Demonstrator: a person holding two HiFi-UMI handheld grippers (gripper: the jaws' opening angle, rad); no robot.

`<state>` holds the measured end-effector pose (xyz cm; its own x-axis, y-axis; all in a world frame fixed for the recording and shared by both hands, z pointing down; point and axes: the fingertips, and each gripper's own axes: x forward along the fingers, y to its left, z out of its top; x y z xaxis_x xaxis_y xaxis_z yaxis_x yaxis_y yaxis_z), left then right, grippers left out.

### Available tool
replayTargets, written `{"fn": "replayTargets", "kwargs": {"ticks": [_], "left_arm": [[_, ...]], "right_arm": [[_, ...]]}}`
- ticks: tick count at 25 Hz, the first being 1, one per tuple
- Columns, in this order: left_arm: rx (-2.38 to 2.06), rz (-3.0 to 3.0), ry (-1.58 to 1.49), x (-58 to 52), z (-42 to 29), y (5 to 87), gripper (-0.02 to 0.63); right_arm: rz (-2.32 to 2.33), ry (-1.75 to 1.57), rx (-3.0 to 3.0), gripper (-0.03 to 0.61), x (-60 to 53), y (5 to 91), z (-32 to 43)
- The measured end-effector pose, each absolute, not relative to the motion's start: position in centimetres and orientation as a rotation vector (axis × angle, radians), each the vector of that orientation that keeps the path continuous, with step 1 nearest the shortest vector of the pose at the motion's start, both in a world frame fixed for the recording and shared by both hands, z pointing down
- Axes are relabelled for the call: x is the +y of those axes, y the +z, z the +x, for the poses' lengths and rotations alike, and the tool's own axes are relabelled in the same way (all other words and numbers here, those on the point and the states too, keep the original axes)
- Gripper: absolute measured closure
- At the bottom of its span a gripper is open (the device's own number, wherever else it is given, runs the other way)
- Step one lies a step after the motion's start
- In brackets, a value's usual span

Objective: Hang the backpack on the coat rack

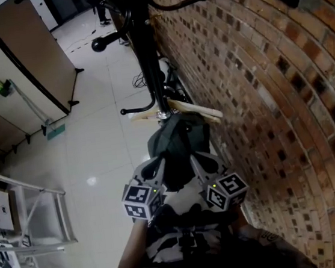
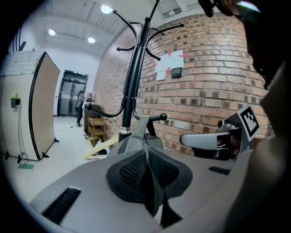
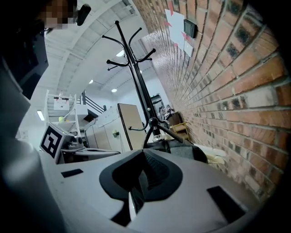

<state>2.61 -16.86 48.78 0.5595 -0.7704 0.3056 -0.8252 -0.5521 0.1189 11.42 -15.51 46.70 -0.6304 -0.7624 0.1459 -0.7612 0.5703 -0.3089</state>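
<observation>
From overhead, the dark backpack point(image 1: 177, 138) sits against the black coat rack point(image 1: 144, 54) beside the brick wall point(image 1: 271, 87), with the left gripper point(image 1: 159, 162) and right gripper point(image 1: 196, 157) both at its near side. The left gripper view shows that gripper's jaws clamped on a grey strip of the backpack. In the right gripper view the jaws are pressed together, the backpack just beyond them; I cannot tell whether fabric is caught.

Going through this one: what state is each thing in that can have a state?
backpack: held up against the rack, top loop at the low hook; whether it hangs there can't be told.
coat rack: upright.
left gripper: shut on backpack fabric.
right gripper: shut on backpack fabric.
</observation>
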Motion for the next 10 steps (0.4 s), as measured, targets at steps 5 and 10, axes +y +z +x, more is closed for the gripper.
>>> {"fn": "replayTargets", "kwargs": {"ticks": [5,10], "left_arm": [[-1.361,2.559,0.362,-16.97,2.47,48.89,0.588],[-1.358,2.608,0.373,-16.96,2.77,48.56,0.588]], "right_arm": [[-1.347,-0.543,2.787,0.578,-15.33,46.66,11.18],[-1.334,-0.536,2.799,0.578,-15.16,46.51,10.53]]}}
